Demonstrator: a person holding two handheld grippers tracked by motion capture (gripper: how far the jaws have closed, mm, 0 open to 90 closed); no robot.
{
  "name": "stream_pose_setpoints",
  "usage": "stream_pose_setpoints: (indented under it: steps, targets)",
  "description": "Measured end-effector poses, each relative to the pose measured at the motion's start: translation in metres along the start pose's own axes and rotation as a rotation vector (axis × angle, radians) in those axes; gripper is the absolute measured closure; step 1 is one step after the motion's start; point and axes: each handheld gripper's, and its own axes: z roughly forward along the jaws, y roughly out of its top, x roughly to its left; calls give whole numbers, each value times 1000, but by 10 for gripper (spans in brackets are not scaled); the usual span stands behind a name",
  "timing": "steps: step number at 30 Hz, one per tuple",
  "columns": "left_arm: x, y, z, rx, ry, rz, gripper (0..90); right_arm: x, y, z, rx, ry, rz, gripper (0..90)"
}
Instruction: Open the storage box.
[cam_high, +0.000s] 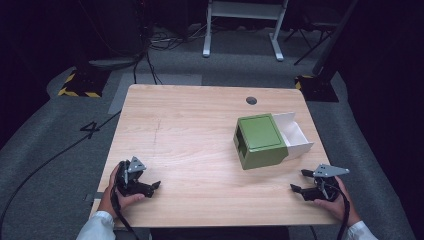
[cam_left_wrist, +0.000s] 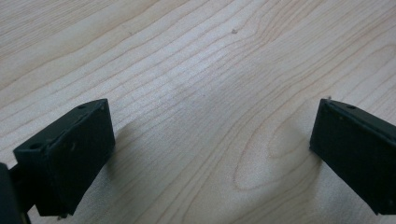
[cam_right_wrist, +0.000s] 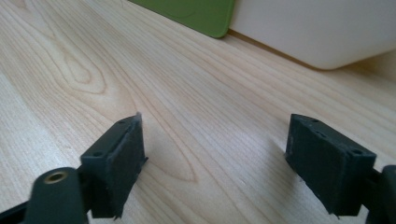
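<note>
A green box (cam_high: 260, 140) sits right of the table's centre, and its white drawer (cam_high: 295, 134) is pulled out toward the right. My right gripper (cam_high: 300, 180) rests near the front right corner, just in front of the box, with its jaws wide apart. In the right gripper view the right gripper (cam_right_wrist: 215, 130) is open over bare wood, with the green box (cam_right_wrist: 196, 14) and the white drawer (cam_right_wrist: 317, 28) just ahead. My left gripper (cam_high: 150, 181) lies at the front left, far from the box. In the left gripper view the left gripper (cam_left_wrist: 212, 114) is open and holds nothing.
The wooden table (cam_high: 190, 125) has a dark round cable hole (cam_high: 251, 100) near its far edge. Beyond the table stand a white desk frame (cam_high: 245, 30), floor cables (cam_high: 150, 55) and a stand base with yellow-black tape (cam_high: 80, 85).
</note>
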Motion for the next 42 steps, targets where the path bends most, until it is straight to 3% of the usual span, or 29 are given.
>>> stream_pose_setpoints:
  steps: [42]
  targets:
    - [0, -1, -1, 3, -5, 0, 2, 1, -1, 0, -3, -22, 14, 190]
